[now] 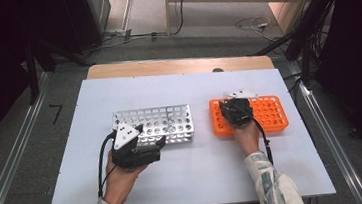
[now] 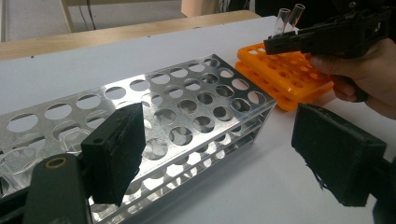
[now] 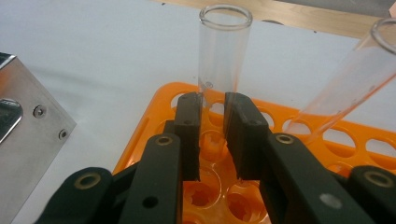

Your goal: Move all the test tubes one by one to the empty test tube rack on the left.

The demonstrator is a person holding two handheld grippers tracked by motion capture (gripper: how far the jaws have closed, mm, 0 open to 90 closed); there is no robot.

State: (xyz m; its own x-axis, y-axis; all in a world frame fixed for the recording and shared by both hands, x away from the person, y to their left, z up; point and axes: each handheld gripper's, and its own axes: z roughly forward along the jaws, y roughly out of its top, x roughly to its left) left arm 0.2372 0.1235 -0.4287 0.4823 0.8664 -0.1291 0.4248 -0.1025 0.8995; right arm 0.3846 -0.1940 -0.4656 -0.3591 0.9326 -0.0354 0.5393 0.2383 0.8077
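A white, matte worktop (image 1: 191, 181) with a pale wooden strip along its far edge carries two test-tube racks side by side. The larger is a metal rack (image 2: 187, 107): shiny perforated aluminium sheets stacked in tiers, with rows of round holes and small screws at the corners. It lies left of centre on the worktop. Well apart from it, to the right, sits a lower orange plastic rack (image 3: 154, 112), a flat grid of round wells with toothed inserts at the bottom.

Two clear glass test tubes stand at the far left end of the orange rack. One test tube (image 3: 223, 56) is upright, thin-walled with a rolled lip; the second tube (image 3: 350, 79) leans away to the right just beside it.

The left gripper (image 1: 138, 149) rests near the front edge of the metal rack, its jaws spread wide with nothing between the rough black foam pads (image 2: 116, 151). The right gripper (image 3: 212, 135), held over the orange rack, has its jaws drawn in close and pinching the lower part of the upright test tube, whose foot sits in a well of the rack.
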